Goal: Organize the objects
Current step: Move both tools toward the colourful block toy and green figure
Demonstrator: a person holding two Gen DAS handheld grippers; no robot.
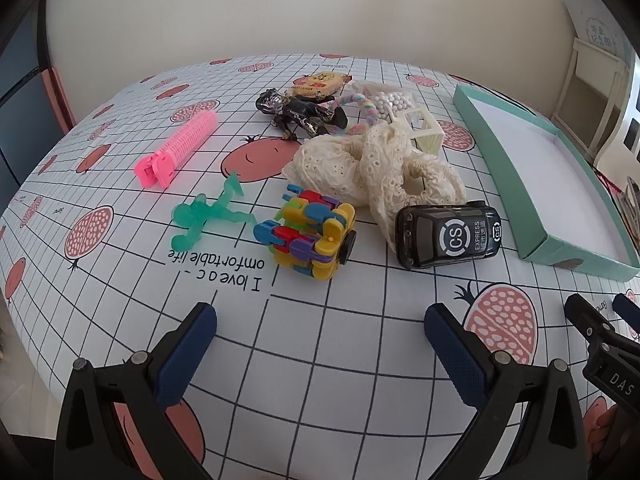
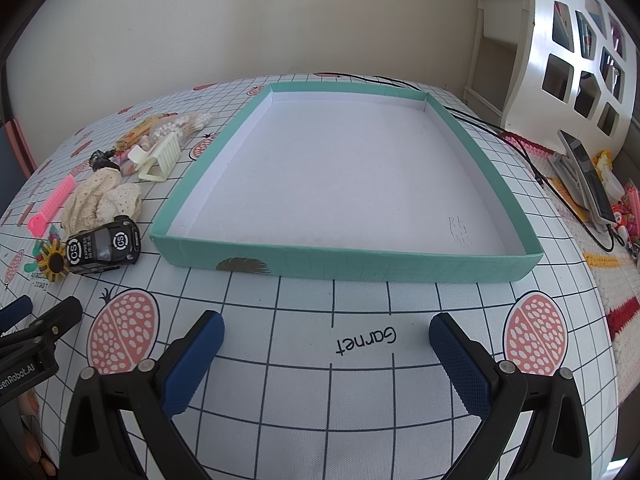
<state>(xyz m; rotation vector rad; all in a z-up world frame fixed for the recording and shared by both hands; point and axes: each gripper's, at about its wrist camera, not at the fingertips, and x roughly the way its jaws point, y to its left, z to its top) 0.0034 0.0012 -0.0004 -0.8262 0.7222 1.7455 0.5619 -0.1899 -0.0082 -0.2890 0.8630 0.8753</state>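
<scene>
Nothing has been sorted yet, judging by the layout: the shallow teal box sits with its white floor completely bare, and every item lies outside it on the pomegranate-print tablecloth.

The loose pile is to the left of the box. Nearest the box wall is the black toy car, just beside a crumpled cream lace cloth. A multicoloured block cube, a translucent green figure and a pink hair roller spread further left. Behind them lie a dark metallic figurine, a snack packet, a pastel twisted cord, a bag of white beads and a cream hair claw, though the far items overlap and are hard to separate.

The left gripper hangs over the cloth with jaws wide apart and holds nothing. The right gripper faces the box, equally spread and empty. All the moving remains to be done.
</scene>
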